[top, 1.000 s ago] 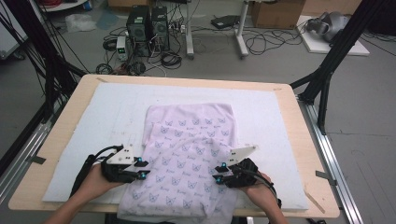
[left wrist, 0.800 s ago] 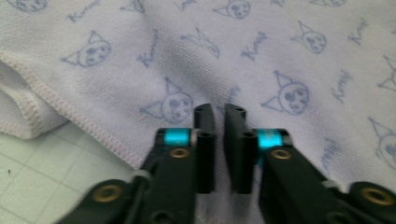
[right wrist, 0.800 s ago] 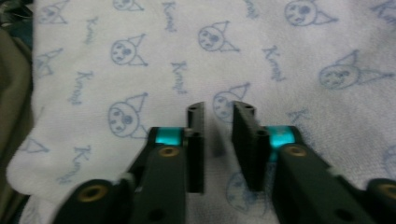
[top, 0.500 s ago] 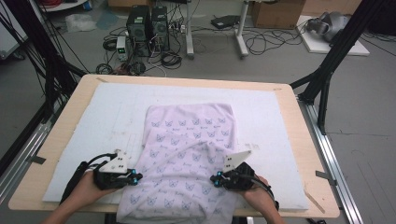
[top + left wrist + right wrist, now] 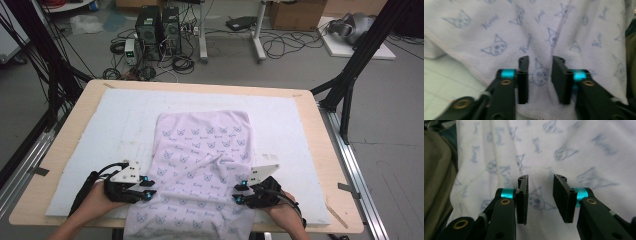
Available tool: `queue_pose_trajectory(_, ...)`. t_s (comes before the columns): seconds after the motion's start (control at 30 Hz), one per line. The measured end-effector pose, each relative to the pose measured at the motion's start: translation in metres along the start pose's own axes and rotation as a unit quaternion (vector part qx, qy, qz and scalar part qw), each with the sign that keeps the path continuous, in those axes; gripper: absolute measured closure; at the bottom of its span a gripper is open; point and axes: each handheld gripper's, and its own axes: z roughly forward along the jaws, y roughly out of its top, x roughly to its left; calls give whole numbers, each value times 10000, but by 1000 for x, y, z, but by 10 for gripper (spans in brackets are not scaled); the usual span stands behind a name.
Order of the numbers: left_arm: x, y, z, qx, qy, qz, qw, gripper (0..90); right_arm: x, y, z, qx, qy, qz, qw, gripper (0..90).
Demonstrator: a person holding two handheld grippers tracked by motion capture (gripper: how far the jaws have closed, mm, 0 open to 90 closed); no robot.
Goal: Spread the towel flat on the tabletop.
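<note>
A pale lilac towel (image 5: 200,165) with small blue cat faces, spread long-ways on the white mat (image 5: 90,130) of the bench (image 5: 65,150), near edge hanging over the front toward the person. A raised crease (image 5: 210,161) across the middle; the rest lying fairly flat.

Left tongs (image 5: 146,188) at the left hem of the cloth, right tongs (image 5: 239,193) at the right side, both low and close to the near end. In the left gripper view, left tongs (image 5: 540,75) standing apart with a moderate gap, towel (image 5: 549,30) seen between them, nothing pinched; stitched hem (image 5: 481,76) just beside the left jaw. In the right gripper view, right tongs (image 5: 540,195) likewise parted with printed cloth (image 5: 574,150) behind the gap, holding nothing.

Probably soft terry fabric: light, limp, no stiffness at all, so likely to sag and fold wherever not supported. Not fragile, not slippery; the looped surface should give good friction against the black pads. Best place to take hold, by judgement: the hemmed side edges, one on each side at equal height, where the doubled seam gives a thicker, firmer bite. Gripping in the flat middle likely to gather only a loose pinch and to drag wrinkles. Lifting with both sides together advised, to keep the cloth even and avoid a twisted fold. Hanging front part may pull the towel toward the person once lifted.
</note>
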Motion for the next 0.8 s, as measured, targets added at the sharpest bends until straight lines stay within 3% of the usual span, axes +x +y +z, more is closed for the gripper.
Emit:
queue_pose_trajectory(0.07,-2,-1,-1,0,-3,19,10000,863,0,-1,1,-107,20,65,9999,745)
queue_pose_trajectory(0.17,-8,-3,-6,39,8,35,10000,883,2,-1,1,-130,136,28,9998,867)
queue_pose_trajectory(0.23,-16,-7,-11,63,-38,48,10000,886,6,-2,1,-114,174,-16,9998,874)
queue_pose_trajectory(0.33,-33,-12,-21,173,-251,165,9994,898,17,-4,-4,-31,429,-97,9990,879)
queue_pose_trajectory(0.4,-44,-15,-30,92,-259,238,9993,896,31,-4,-12,-88,604,-267,9978,876)
queue_pose_trajectory(0.47,-45,-14,-37,-76,-148,219,9996,865,41,-3,-21,-225,605,-377,9972,854)
queue_pose_trajectory(0.53,-38,-8,-41,-202,39,187,9996,795,42,-1,-30,-324,410,-343,9980,796)
queue_pose_trajectory(0.63,-21,2,-36,-369,281,157,9988,740,28,2,-36,-350,53,-178,9992,727)
queue_pose_trajectory(0.8,11,16,-7,-221,537,-74,9983,640,5,3,-23,-187,-319,31,9993,608)
